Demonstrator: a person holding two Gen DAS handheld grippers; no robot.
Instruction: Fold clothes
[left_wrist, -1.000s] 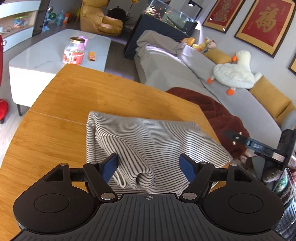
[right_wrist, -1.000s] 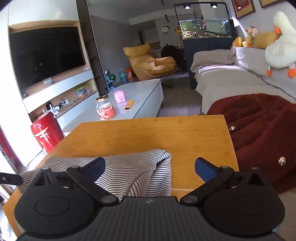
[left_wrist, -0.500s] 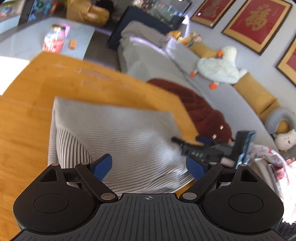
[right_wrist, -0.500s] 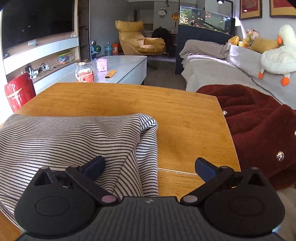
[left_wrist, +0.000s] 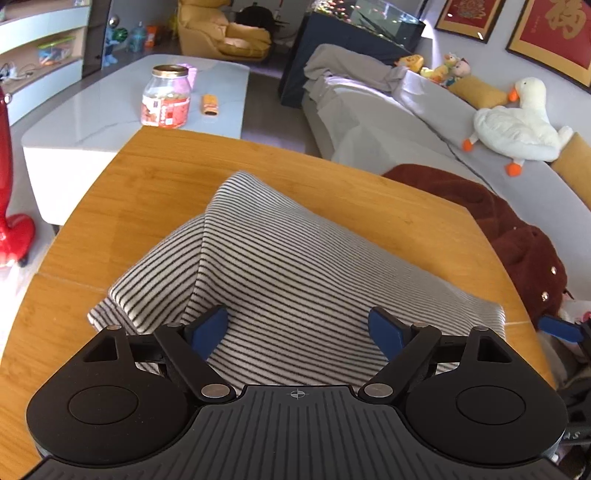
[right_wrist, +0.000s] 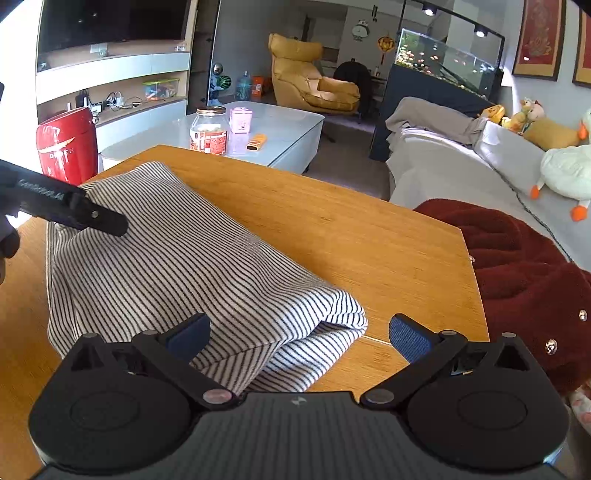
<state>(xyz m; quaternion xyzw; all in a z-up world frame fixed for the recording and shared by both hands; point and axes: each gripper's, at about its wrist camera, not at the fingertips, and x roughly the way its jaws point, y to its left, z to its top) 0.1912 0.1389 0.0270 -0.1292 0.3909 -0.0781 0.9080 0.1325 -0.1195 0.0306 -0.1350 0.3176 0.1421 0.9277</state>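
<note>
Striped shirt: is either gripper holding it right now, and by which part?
Nothing is held. The left gripper and right gripper both stand open over the folded striped shirt on the table, pads clear of the cloth.

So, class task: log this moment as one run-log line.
garment: black-and-white striped cloth, folded, on wooden table | left claw: open, over cloth | right claw: open

A folded black-and-white striped knit garment (right_wrist: 177, 266) lies on the wooden table (right_wrist: 369, 243); the right gripper (right_wrist: 299, 334) spreads wide over its near corner.
</note>
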